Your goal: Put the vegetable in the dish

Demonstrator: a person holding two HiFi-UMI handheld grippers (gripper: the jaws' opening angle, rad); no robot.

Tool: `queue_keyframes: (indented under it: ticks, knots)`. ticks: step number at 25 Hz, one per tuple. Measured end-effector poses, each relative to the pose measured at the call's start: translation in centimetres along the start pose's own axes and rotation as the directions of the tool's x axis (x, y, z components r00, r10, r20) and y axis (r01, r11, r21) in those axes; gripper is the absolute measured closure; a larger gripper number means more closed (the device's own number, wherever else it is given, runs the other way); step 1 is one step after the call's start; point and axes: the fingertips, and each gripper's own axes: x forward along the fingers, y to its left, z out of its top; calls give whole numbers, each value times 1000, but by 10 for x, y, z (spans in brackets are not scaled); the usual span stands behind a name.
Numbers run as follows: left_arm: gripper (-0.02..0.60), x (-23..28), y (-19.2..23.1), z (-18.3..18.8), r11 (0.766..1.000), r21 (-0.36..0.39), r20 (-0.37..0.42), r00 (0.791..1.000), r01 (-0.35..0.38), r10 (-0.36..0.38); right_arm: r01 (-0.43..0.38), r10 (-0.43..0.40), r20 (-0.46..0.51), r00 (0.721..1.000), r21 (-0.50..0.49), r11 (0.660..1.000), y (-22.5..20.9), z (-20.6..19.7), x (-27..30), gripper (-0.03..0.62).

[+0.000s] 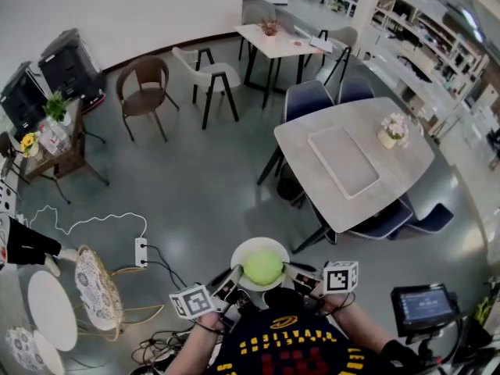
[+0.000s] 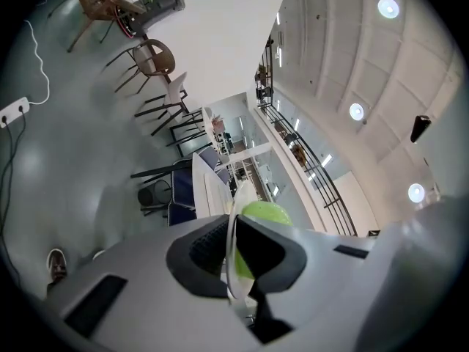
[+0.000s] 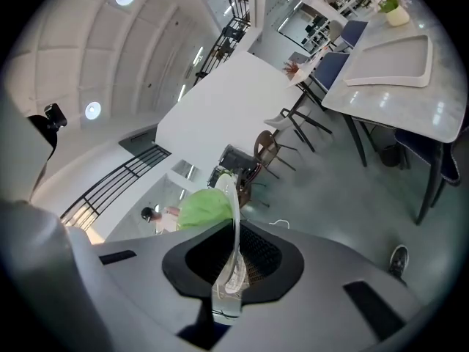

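While the dish (image 1: pixel 238 255) holds the vegetable (image 1: pixel 262 267), a table (image 1: pixel 383 170) stands beyond.

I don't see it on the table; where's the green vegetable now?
The green vegetable lies in the white dish, bottom centre of the head view, with the left gripper and right gripper clamped on opposite rims.

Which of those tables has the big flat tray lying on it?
The large grey table at the right: the pale tray lies on it beside a flower pot. The small white table farther back has no tray.
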Motion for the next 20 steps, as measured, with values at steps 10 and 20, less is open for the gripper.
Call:
queue_keyframes:
  ticks: [10,20]
  knots:
    - [568,8,24,67,983,124,60,990,-133,126,-94,96,-43,994,46,994,-19,40,61,571]
    - [568,115,12,129,983,128,80,989,-132,122,-122,122,-28,992,1,993,-65,157,76,571]
